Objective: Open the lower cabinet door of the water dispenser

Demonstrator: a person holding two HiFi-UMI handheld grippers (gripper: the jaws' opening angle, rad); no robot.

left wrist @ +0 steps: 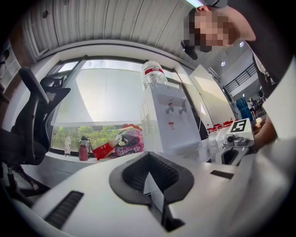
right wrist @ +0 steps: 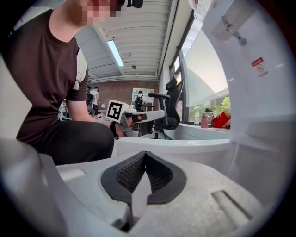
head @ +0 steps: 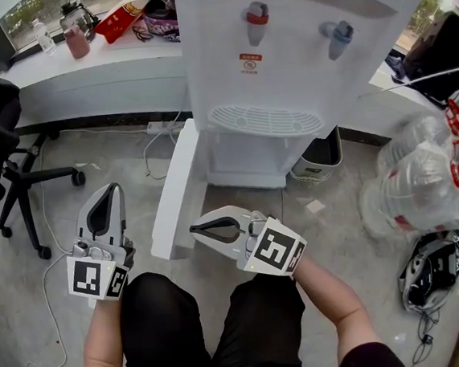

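Concrete floor (head: 344, 236) underfoot; lower cabinet door (head: 177, 184) already swung out, free edge just ahead of right gripper (head: 195, 230), closed on nothing; left gripper (head: 108, 192) beside, likewise closed, empty; looks light, stiff, smooth; best taken at free edge.

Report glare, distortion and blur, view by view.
Head view: sharp, even daylight, mild bending of the water dispenser. Left gripper view: heavy fisheye, window blown out white, dark corners. Right gripper view: heavy fisheye, water dispenser front overexposed, ceiling light glaring.
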